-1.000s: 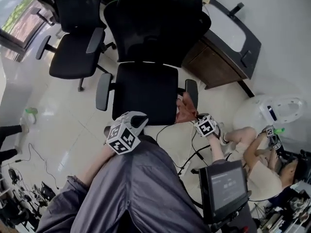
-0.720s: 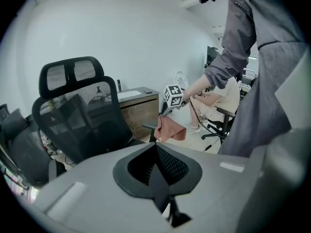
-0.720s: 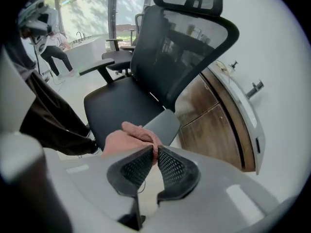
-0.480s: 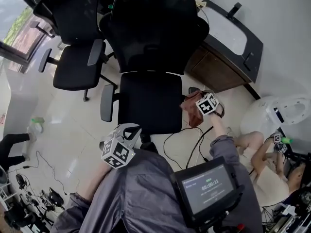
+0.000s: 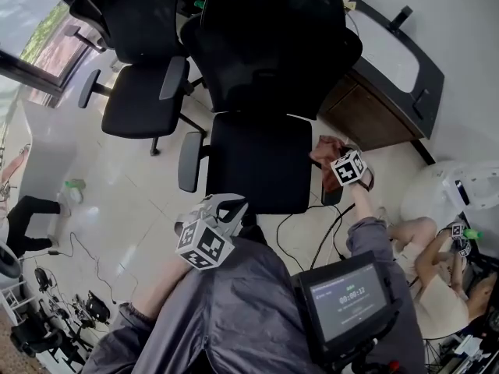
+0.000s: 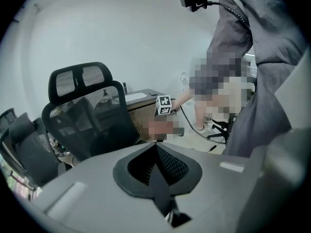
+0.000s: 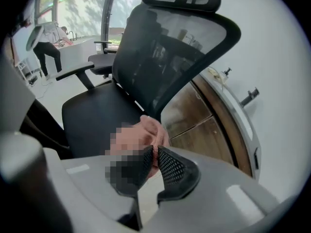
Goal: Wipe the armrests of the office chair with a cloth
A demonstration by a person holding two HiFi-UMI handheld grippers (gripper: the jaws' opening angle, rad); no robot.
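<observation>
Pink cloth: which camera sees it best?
The head view: the cloth drapes over the chair's armrest. The right gripper view shows only a bunched bit pinched by the right gripper; the left gripper view shows it far off, blurred.

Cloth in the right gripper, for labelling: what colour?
Salmon-pink cloth, clearest in the head view.

An office: black mesh swivel chairs [image 5: 261, 158] beside a wooden desk [image 5: 380, 118].
</observation>
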